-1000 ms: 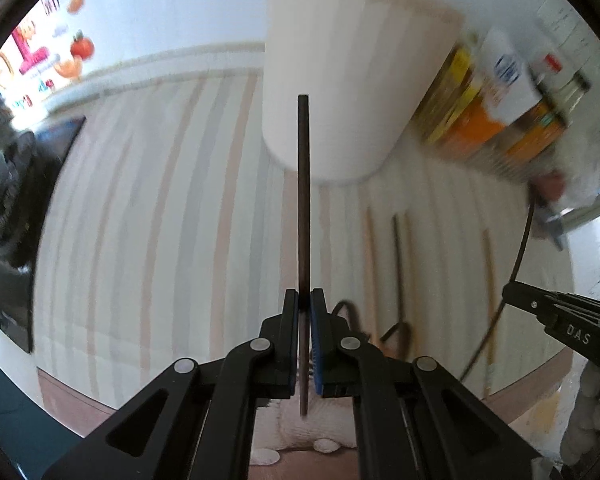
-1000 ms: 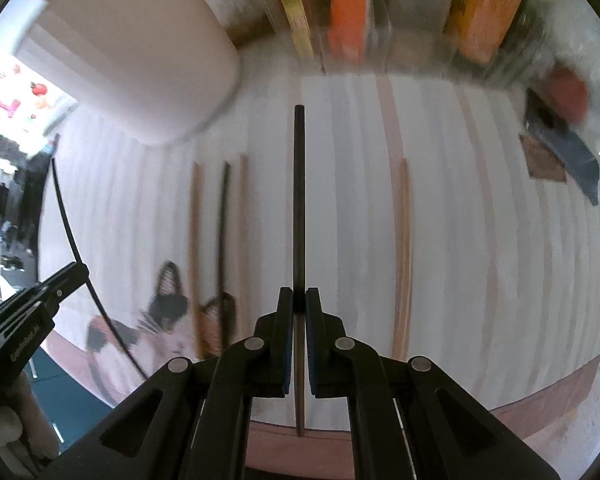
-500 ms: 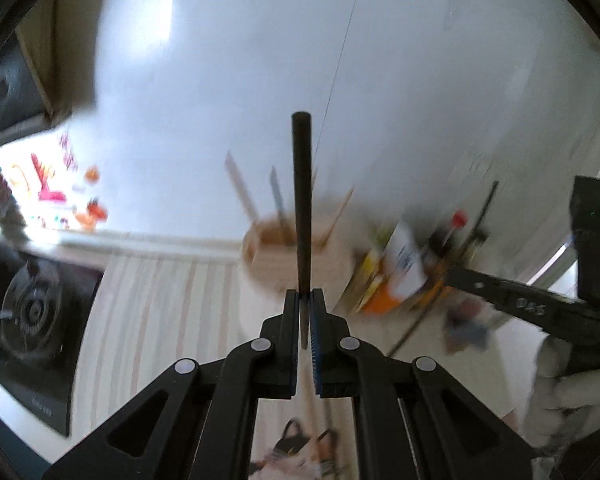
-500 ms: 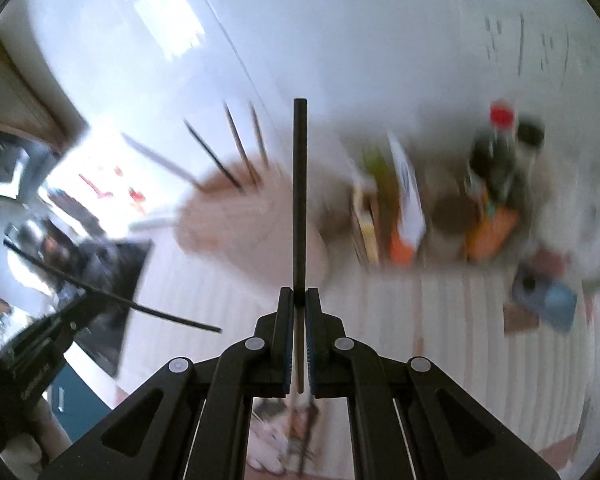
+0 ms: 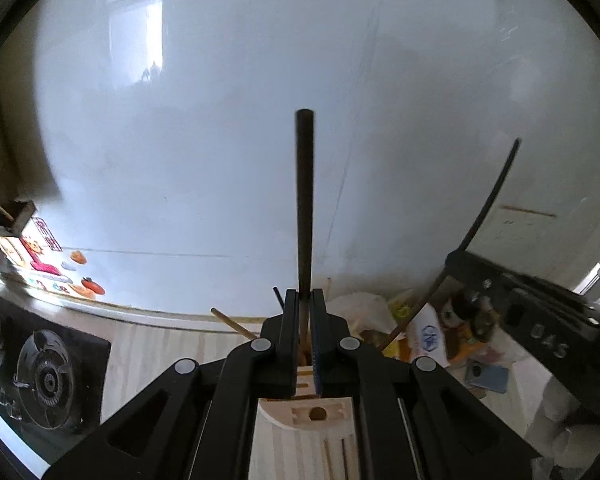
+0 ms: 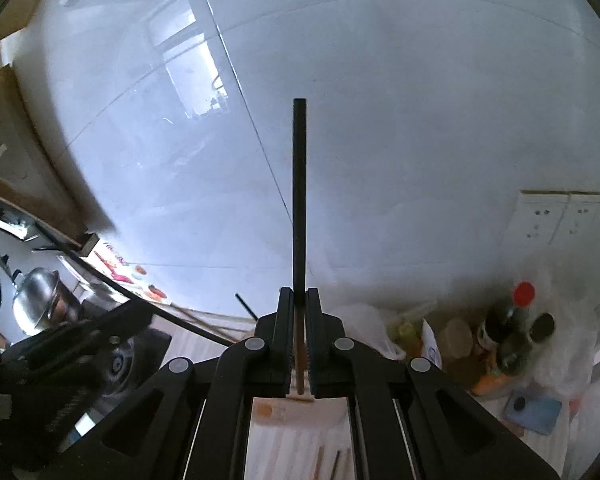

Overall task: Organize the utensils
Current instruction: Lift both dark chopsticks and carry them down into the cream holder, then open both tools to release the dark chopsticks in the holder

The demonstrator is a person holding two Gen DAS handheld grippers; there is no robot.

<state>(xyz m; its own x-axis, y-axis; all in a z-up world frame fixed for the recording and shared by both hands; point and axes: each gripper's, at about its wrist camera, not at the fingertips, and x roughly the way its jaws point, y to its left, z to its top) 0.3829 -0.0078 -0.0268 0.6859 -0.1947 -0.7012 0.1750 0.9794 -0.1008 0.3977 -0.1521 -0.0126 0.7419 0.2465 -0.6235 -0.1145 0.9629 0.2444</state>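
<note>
You have a dark chopstick (image 5: 304,200) pinched in your left gripper (image 5: 305,334), and a second dark chopstick (image 6: 299,200) pinched the same way in your right gripper (image 6: 296,332). Both sets of jaws are pressed nearly together, each with only the thin stick in the narrow gap. Each stick runs straight out along the fingers and points up at the white wall, which suits dropping the lower end into the wooden utensil holder (image 5: 316,414) that sits just below your left jaws. The stick's brown lower end seems to reach into the holder's mouth, though the jaws hide the contact, so I cannot tell whether it is seated.

The holder already carries other sticks, among them a light wooden chopstick (image 5: 232,323) leaning out to the left. More chopsticks (image 6: 328,462) lie on the striped table below your right gripper, so sorting looks unfinished. Condiment bottles (image 6: 508,332) crowd the right corner; keep clear of them.
</note>
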